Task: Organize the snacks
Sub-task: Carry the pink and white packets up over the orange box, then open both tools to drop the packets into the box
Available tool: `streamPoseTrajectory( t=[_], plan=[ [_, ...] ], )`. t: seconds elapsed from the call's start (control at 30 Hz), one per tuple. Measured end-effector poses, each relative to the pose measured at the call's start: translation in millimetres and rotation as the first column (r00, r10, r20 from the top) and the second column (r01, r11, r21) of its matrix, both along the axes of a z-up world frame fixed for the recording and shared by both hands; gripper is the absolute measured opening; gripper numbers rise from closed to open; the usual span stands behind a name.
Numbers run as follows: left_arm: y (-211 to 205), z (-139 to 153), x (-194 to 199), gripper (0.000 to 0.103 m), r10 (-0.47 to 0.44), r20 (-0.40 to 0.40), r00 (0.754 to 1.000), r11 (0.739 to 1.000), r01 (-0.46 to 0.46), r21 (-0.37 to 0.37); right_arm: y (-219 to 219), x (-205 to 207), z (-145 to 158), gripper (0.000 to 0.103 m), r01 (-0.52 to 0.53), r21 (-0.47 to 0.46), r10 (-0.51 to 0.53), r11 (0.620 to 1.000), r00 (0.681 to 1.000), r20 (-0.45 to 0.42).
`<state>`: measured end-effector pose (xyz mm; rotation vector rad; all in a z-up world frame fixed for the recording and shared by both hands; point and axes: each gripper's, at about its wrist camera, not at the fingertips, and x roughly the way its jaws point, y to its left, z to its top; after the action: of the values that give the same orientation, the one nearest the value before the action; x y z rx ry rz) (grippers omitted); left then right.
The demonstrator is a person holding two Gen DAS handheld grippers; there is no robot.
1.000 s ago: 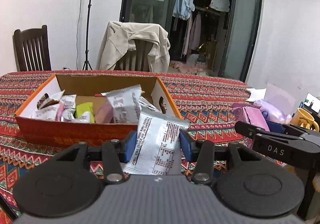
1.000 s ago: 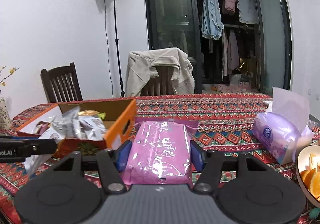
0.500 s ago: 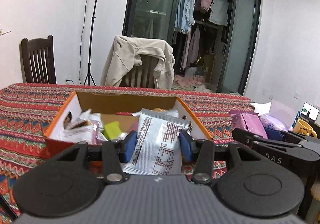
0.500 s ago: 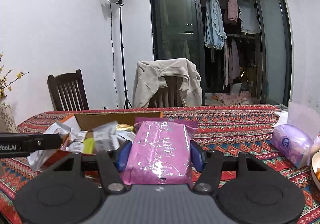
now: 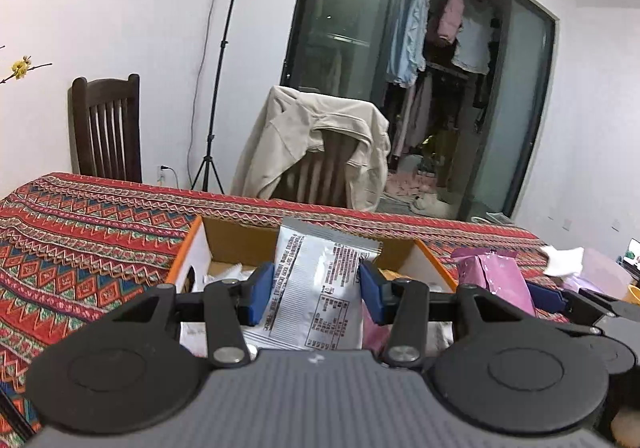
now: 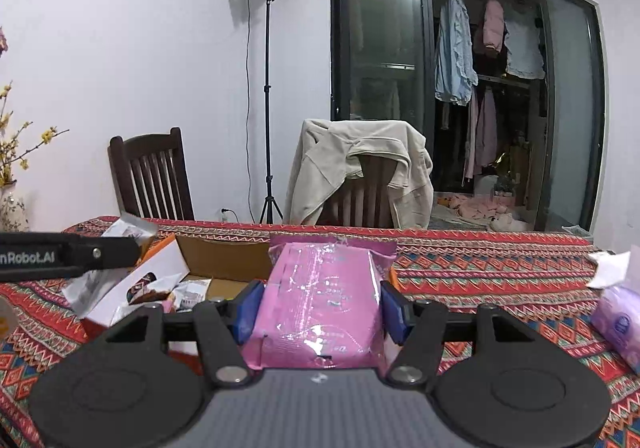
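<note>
Left-wrist view shows the left tongs pinching a silver packet over the box, which already holds several snacks, while the right tongs pinch a pink pack beside it; both await dropping in.

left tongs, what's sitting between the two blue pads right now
A silver snack packet, clamped upright between the blue pads of the left tongs. It shows in the left wrist view, with the orange cardboard box just behind and below it.
</note>
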<state>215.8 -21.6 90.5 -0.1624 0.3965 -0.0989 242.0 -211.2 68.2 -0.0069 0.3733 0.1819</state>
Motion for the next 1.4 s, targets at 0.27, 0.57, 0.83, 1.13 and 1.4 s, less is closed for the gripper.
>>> streamPoseTrajectory(
  t=[0.27,0.57,0.83,1.13,1.4],
  plan=[
    [11.7,-1.3,50.2,0.048,0.059,-0.018,0.998,0.998,-0.059,-0.015,17.1,51.5,1.8,0.061,0.025,-0.001,-0.025,1.000,1.000,-0.016],
    [29.3,-30.4,88.0,0.048,0.125,-0.068,0.990,0.992,-0.127,-0.022,28.0,86.6,-19.1,0.061,0.053,-0.012,-0.053,0.999,0.998,-0.018],
    [28.8,-36.0,88.4,0.049,0.121,-0.060,0.991,0.993,-0.121,0.005,31.3,88.8,-29.3,0.061,0.021,-0.014,-0.022,1.000,1.000,-0.022],
    [25.1,-31.7,71.6,0.103,0.172,0.043,0.984,0.985,-0.172,0.003,9.5,87.9,-29.1,0.103,0.067,0.064,-0.066,0.996,0.998,-0.025],
    [23.7,-25.4,67.0,0.103,0.172,0.055,0.984,0.985,-0.173,0.016,5.8,86.6,-28.8,0.103,0.073,0.071,-0.072,0.995,0.997,-0.030]
  ],
)
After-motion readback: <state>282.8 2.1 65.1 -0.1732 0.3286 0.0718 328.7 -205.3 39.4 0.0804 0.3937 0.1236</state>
